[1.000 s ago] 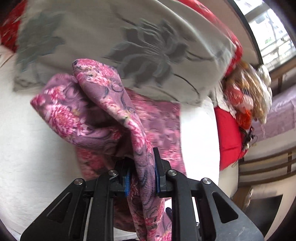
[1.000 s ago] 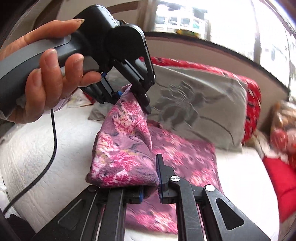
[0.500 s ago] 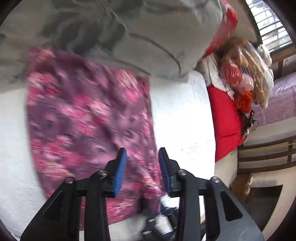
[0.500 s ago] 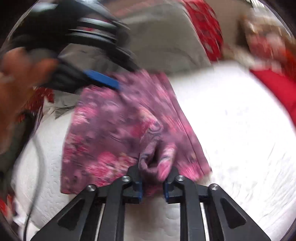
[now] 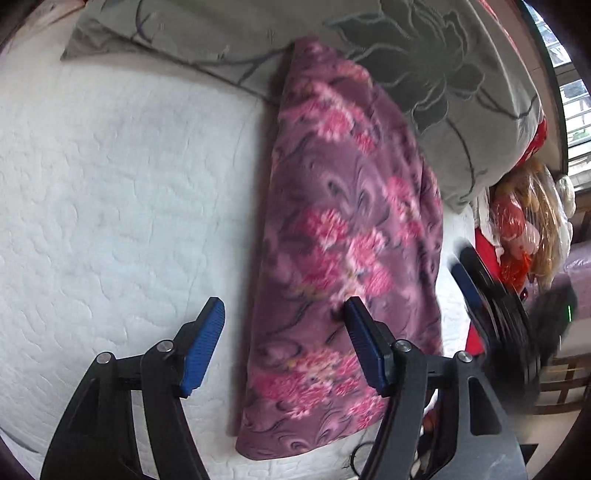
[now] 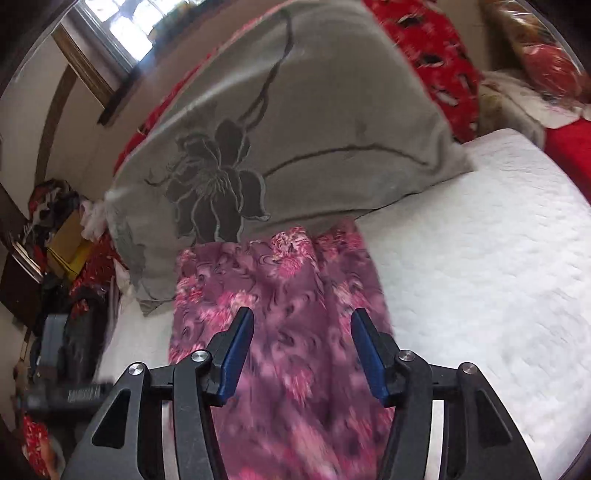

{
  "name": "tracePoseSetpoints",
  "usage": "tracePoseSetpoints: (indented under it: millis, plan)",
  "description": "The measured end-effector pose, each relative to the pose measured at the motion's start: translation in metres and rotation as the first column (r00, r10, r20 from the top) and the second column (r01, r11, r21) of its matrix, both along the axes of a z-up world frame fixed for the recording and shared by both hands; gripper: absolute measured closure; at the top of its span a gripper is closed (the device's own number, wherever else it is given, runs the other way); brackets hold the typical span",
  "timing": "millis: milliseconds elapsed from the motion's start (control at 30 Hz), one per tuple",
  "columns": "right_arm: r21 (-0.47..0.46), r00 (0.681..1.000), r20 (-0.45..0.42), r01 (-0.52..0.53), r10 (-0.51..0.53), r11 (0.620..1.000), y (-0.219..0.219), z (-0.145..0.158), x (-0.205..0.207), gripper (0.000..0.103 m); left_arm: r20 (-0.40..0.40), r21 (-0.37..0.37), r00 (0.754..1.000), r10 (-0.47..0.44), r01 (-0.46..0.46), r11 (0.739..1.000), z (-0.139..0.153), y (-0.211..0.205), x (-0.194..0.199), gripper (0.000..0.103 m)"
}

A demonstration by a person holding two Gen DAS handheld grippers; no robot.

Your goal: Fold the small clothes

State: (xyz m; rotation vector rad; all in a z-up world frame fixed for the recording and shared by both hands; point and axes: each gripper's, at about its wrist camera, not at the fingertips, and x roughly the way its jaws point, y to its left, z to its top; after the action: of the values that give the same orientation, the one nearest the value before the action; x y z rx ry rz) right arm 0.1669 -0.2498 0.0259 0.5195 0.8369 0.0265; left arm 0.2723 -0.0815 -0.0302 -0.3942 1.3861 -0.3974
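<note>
Both grippers, left (image 5: 282,345) and right (image 6: 303,350), spread apart, gripping nothing. Floral cloth (image 5: 343,240) flat on white bedspread (image 5: 110,203). Far end jammed against grey pillow (image 6: 295,129).

Bed: a white quilted bed cover (image 6: 498,236) is stretching across the scene.
Pillows: a grey pillow (image 6: 295,122) with a dark flower is leaning at the far end, a red patterned cushion (image 6: 436,48) sitting behind it.
Window: a window (image 6: 114,33) is letting daylight in at far left.
Wall: a beige wall (image 6: 22,107) is running beside it.
Clutter: a yellow box (image 6: 68,243) is lying at left.
</note>
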Motion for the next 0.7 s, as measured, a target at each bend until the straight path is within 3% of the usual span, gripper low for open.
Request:
tracePoseSetpoints:
  millis: [33, 67, 100, 200, 233, 300, 400, 467, 567, 633, 667, 700]
  plan:
    - [0.008, 0.999, -0.027, -0.029, 0.029, 1.000, 0.006, -0.005, 0.008, 0.061, 0.004, -0.004, 1.000, -0.003, 0.003, 1.000, 0.002, 0.002, -0.002, 0.037]
    - [0.000, 0.996, -0.058, -0.065, 0.065, 0.998, 0.012, -0.009, 0.017, 0.100, 0.016, -0.004, 1.000, -0.003, 0.003, 1.000, 0.005, 0.005, -0.003, 0.037]
    - [-0.024, 0.996, -0.056, -0.074, 0.072, 0.997, 0.015, -0.007, 0.018, 0.101, 0.041, -0.008, 0.999, 0.006, -0.006, 1.000, 0.010, 0.008, -0.004, 0.037]
    - [-0.023, 0.995, 0.090, -0.051, 0.053, 0.998, 0.006, 0.018, 0.009, 0.102, 0.116, 0.023, 0.993, 0.029, -0.032, 0.999, 0.019, 0.014, -0.005, 0.035]
    - [0.003, 0.995, 0.094, -0.013, 0.012, 1.000, -0.004, 0.017, 0.008, 0.102, 0.124, 0.054, 0.992, 0.027, -0.034, 0.998, 0.016, 0.010, -0.005, 0.032]
    - [0.000, 0.999, -0.006, 0.052, -0.052, 0.999, -0.020, -0.006, 0.015, 0.103, 0.103, 0.120, 0.995, 0.000, -0.012, 0.993, 0.001, -0.001, -0.003, 0.030]
    - [-0.106, 0.976, -0.197, 0.073, -0.093, 0.992, -0.030, -0.040, 0.018, 0.103, 0.122, 0.160, 0.992, -0.012, -0.008, 0.987, -0.003, -0.006, -0.008, 0.030]
    - [-0.007, 0.988, -0.114, 0.099, -0.099, 0.995, -0.041, -0.034, -0.005, 0.102, 0.148, 0.179, 0.989, -0.030, 0.003, 0.984, 0.002, -0.005, -0.014, 0.030]
    - [0.140, 0.997, -0.018, 0.083, -0.082, 0.987, -0.047, -0.019, -0.037, 0.092, 0.170, 0.203, 0.985, -0.036, 0.001, 0.979, 0.004, -0.004, -0.024, 0.030]
    - [0.167, 0.999, 0.010, 0.034, -0.036, 0.985, -0.041, -0.014, -0.048, 0.076, 0.174, 0.208, 0.984, -0.033, -0.004, 0.978, 0.004, -0.006, -0.032, 0.030]
    - [0.165, 1.000, 0.015, 0.009, -0.012, 0.986, -0.036, -0.011, -0.050, 0.063, 0.173, 0.211, 0.985, -0.030, -0.007, 0.977, 0.005, -0.013, -0.035, 0.030]
    - [0.159, 1.000, 0.013, -0.024, 0.022, 0.987, -0.029, -0.012, -0.051, 0.059, 0.170, 0.212, 0.985, -0.028, -0.009, 0.977, 0.006, -0.013, -0.037, 0.030]
